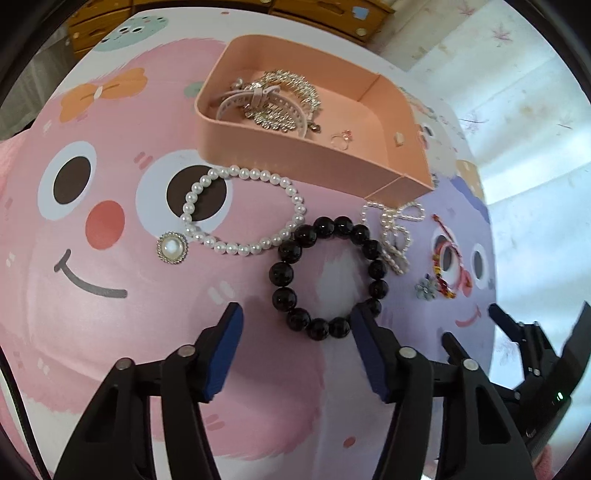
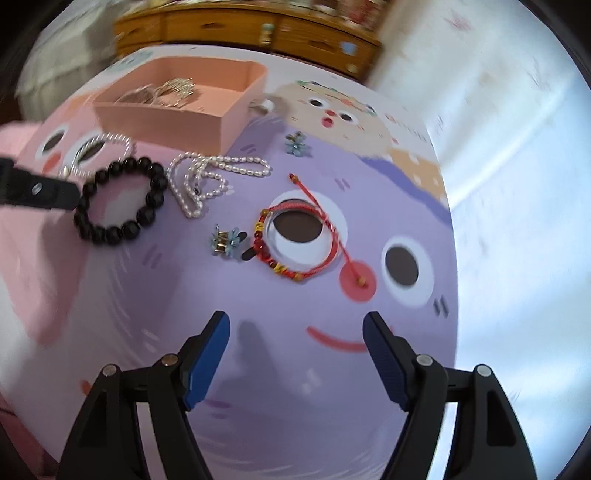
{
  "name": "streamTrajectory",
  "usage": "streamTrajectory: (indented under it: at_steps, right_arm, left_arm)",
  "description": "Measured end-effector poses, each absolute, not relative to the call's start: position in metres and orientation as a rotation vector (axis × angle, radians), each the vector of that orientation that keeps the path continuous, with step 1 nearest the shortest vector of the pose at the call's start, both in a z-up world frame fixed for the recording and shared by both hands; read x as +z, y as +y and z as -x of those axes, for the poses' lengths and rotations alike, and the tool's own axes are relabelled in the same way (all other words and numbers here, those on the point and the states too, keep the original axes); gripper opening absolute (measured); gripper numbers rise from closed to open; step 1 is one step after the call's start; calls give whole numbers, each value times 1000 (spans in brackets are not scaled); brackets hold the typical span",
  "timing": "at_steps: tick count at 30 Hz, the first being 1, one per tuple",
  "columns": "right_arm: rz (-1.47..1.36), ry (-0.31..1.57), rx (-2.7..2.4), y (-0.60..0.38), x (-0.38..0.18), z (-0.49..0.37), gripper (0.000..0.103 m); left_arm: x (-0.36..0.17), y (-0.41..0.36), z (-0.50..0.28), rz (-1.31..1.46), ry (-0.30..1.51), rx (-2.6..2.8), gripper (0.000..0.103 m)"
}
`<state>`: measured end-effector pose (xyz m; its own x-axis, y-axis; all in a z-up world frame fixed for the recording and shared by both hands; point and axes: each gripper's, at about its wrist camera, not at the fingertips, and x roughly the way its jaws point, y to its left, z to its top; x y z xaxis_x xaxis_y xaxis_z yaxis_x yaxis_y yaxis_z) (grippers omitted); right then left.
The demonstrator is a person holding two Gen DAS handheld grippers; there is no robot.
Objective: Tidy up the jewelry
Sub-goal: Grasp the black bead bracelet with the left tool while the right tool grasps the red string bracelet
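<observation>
A pink open box (image 1: 295, 155) holds a silver jewelled piece (image 1: 284, 99), a pale strap and a small ring (image 1: 341, 139). On the cartoon mat in front of it lie a white pearl bracelet (image 1: 295, 206) with a pearl brooch (image 1: 171, 248), a black bead bracelet (image 1: 284, 275), a small-pearl necklace (image 1: 395, 236), a red cord bracelet (image 2: 295, 275) and a blue flower clip (image 2: 223, 242). My left gripper (image 1: 297, 314) is open, just short of the black bracelet. My right gripper (image 2: 295, 321) is open above the mat, short of the red bracelet (image 1: 443, 273).
A second blue flower clip (image 2: 296, 144) lies near the box's right end (image 2: 240, 107). A wooden drawer cabinet (image 2: 258, 33) stands behind the table. The table edge falls away on the right to a pale floor (image 2: 517, 184).
</observation>
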<state>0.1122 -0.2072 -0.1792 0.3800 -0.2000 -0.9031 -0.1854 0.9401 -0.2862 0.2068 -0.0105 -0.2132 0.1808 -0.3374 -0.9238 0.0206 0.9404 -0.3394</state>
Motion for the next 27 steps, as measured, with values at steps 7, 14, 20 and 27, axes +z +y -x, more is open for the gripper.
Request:
streamTrajectory:
  at_steps: [7, 14, 20, 27]
  right_arm:
    - [364, 1184, 106, -227, -183, -131, 75]
    - [328, 1169, 221, -238, -188, -149, 75]
    - [319, 1142, 310, -235, -194, -160, 75]
    - [231, 1153, 367, -243, -199, -171, 77]
  left_arm:
    - [-219, -22, -212, 256, 1355, -113, 50]
    - [-220, -38, -214, 206, 1340, 1, 44]
    - [-217, -44, -213, 177, 1316, 67, 18]
    - [-216, -50, -207, 172, 1276, 85, 13]
